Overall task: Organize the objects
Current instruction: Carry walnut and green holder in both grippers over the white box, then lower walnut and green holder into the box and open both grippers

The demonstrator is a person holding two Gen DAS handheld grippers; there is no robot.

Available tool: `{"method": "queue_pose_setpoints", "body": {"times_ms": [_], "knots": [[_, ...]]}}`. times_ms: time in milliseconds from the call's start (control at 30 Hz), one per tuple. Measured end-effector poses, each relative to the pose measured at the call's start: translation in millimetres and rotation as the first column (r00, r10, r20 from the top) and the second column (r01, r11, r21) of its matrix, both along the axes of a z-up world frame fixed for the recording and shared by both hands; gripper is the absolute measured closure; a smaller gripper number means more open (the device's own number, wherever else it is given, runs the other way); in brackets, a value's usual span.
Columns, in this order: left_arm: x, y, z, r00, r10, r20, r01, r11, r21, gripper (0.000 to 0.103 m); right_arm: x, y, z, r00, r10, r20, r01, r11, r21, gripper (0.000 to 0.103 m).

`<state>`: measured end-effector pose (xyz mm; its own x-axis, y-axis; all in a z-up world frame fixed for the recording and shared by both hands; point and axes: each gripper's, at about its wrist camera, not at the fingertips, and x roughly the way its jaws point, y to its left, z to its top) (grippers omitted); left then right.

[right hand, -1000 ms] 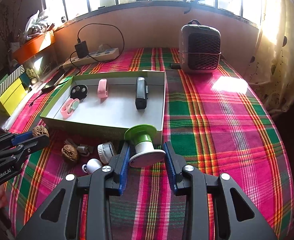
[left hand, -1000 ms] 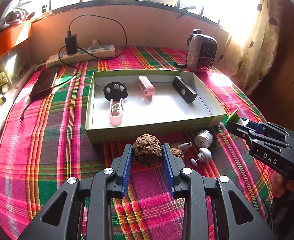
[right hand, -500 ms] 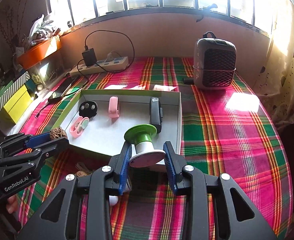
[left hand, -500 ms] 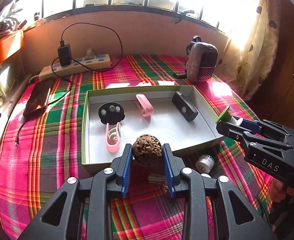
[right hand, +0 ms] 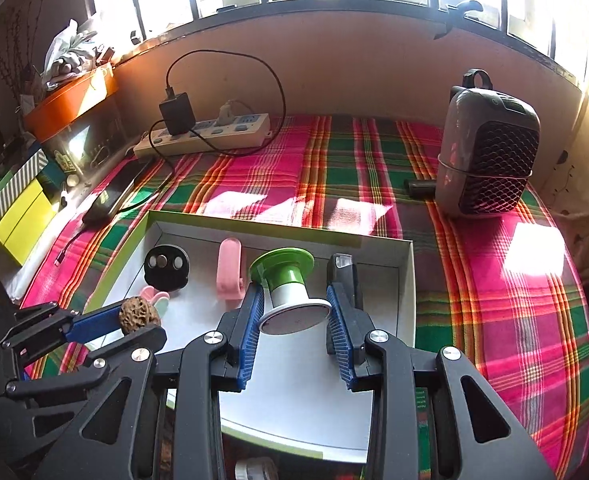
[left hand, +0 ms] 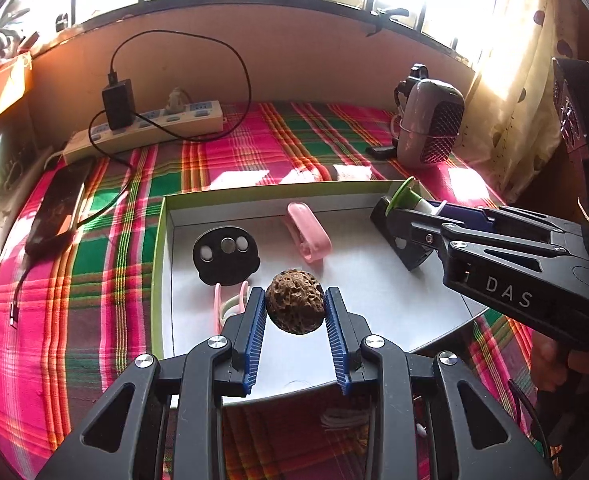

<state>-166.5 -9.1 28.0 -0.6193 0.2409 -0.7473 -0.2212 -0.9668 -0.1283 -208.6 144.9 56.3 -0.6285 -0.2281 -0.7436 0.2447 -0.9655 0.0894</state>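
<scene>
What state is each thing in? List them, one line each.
left gripper: shut on the walnut, held over the box.
right gripper: shut on the green-topped spool, over the box.
box: open, lidless, with four small items lying inside.
power strip: black charger plugged in.
phone: screen dark, lying flat.

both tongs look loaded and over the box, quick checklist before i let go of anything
1. Left tongs gripping the walnut: ok.
2. Right tongs gripping the green and white spool: ok.
3. Both loads over the box: ok.
4. Bare floor under the walnut, clear of the black disc and pink clip: ok.
5. Spool's drop spot clear of the black bar beside it: cannot tell.
6. Height above the box floor: cannot tell.
</scene>
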Motion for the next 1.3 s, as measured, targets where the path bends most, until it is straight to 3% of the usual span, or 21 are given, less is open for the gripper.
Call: {"method": "queue_pose_setpoints", "body": {"times_ms": [500,1300], "knots": [[-30,5,-16,0.999,-0.002,0.040,0.003,1.000,-0.020,0.075,-40,-19,-26,0.997,0.041,0.062,-0.042,0.999,0.019,0.069],[-37,10,-21,0.999,-0.007,0.047,0.009,0.999,-0.041,0.075,-49,-27,-37,0.994,0.049,0.099,-0.055,0.997,0.059,0.069]]}}
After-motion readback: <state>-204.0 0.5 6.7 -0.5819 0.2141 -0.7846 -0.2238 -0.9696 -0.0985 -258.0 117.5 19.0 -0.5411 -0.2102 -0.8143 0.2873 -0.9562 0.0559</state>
